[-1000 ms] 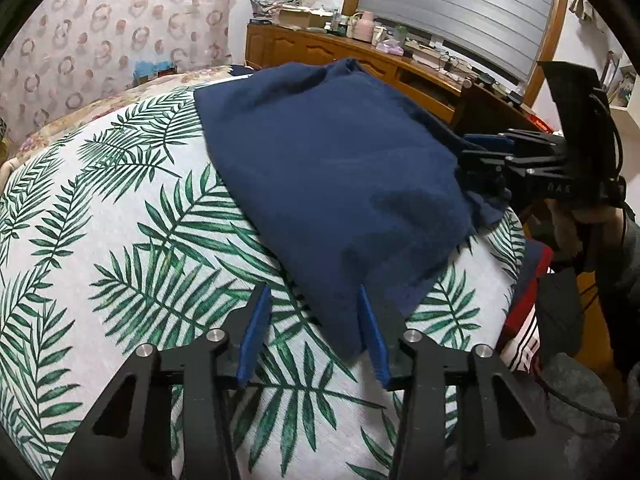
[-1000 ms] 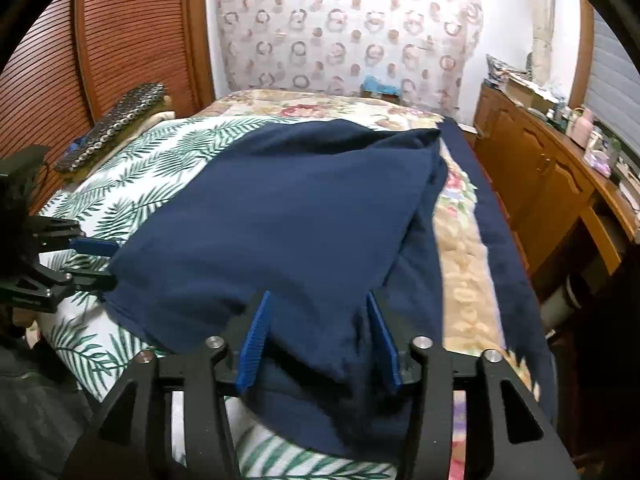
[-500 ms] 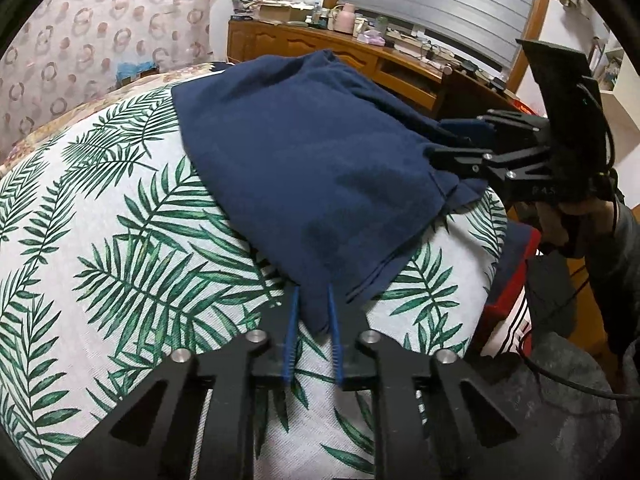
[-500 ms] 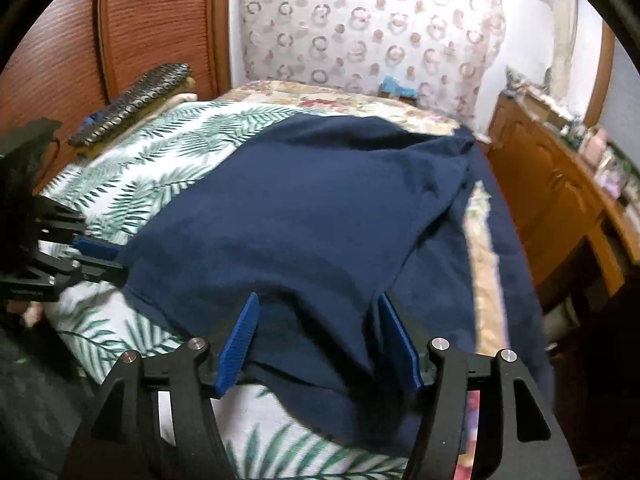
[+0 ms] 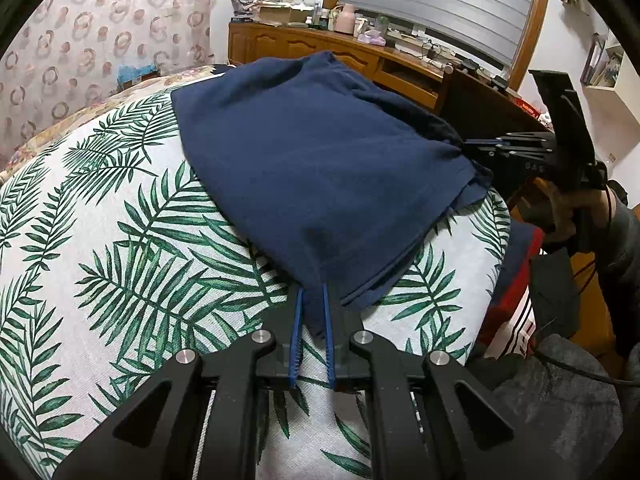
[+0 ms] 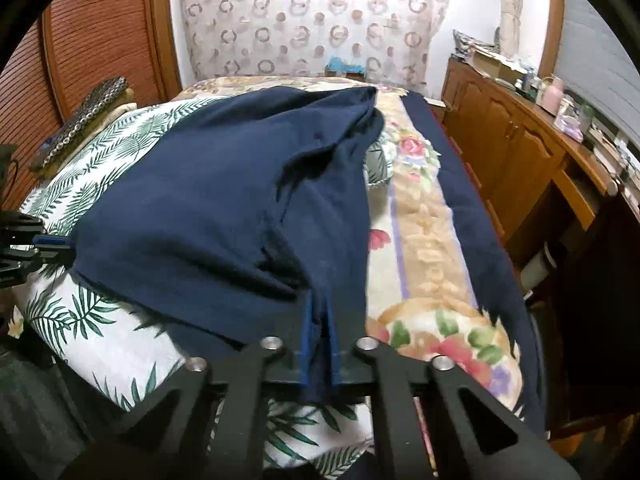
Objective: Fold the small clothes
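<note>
Navy garment point(image 5: 312, 160): spread over the palm-leaf bedcover point(image 5: 120, 264), near corners pinched. Left gripper point(image 5: 311, 300): clenched on one corner. Right gripper point(image 6: 318, 312): clenched on the other. Floral blanket point(image 6: 424, 240): beside the garment. Wooden sideboard point(image 6: 516, 140): beyond the blanket, cluttered. Ring-patterned curtain point(image 6: 312, 20): behind the bed.

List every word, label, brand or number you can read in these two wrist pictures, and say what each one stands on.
"DAS": pale, partly cut-off letters on the black body of the right gripper, seen from the left wrist; the reading is uncertain.
Boxes and bottles on the long wooden sideboard: any print is too small to read.
Dark blue cotton garment, palm-leaf printed bedcover, flowered blanket: no text visible.
</note>
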Motion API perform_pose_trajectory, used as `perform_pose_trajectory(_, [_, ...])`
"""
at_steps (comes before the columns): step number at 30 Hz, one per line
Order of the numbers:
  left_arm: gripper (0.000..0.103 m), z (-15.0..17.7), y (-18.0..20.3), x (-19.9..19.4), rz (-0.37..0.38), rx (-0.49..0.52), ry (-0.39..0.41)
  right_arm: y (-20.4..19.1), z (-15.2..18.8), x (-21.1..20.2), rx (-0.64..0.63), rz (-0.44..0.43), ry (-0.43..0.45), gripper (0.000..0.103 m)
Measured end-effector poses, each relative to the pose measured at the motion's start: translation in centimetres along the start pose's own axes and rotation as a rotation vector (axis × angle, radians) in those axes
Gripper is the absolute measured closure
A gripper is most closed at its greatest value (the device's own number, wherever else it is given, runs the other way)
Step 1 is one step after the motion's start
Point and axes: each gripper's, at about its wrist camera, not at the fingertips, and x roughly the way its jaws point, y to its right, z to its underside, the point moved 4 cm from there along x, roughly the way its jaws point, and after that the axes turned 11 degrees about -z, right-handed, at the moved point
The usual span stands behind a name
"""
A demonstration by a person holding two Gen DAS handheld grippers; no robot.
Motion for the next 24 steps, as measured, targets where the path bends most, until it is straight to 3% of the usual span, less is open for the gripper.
perform_pose_trajectory(2, [0.093,0.0,0.0,0.0,0.001,-0.001,-0.002,0.0,0.1,-0.3,0.020,-0.025,0.004,0.099])
perform_pose_trajectory(11, [0.093,0.0,-0.2,0.1,0.009,-0.007,-0.004,-0.7,-0.7,-1.3,0.036,0.007,0.058,0.100])
perform_pose_trajectory(13, [0.093,0.0,-0.2,0.1,0.011,-0.009,-0.004,-1.5,-1.1,-1.1,0.025,-0.001,0.083,0.093])
perform_pose_trajectory(15, [0.093,0.0,-0.1,0.1,0.012,-0.009,-0.003,-2.3,-1.8,-0.7,0.011,-0.021,0.097,0.066])
perform_pose_trajectory(16, [0.093,0.0,-0.1,0.1,0.012,-0.010,-0.002,-2.7,-2.2,-0.2,0.005,-0.033,0.102,0.060])
perform_pose_trajectory(19, [0.093,0.0,-0.1,0.0,0.012,-0.012,-0.001,-3.6,-2.9,1.5,-0.010,-0.085,0.102,0.059])
perform_pose_trajectory(20, [0.093,0.0,-0.1,0.0,0.013,-0.012,-0.001,-3.8,-3.0,2.2,-0.019,-0.099,0.091,0.060])
perform_pose_trajectory(22, [0.093,0.0,-0.2,0.0,0.012,-0.010,-0.001,-3.8,-2.8,3.4,-0.021,-0.110,0.074,0.092])
perform_pose_trajectory(23, [0.093,0.0,-0.2,0.0,0.013,-0.011,0.001,-3.6,-2.7,3.6,-0.015,-0.103,0.076,0.100])
perform_pose_trajectory(24, [0.093,0.0,-0.2,0.0,0.014,-0.012,0.002,-2.9,-2.7,3.4,0.002,-0.079,0.088,0.101])
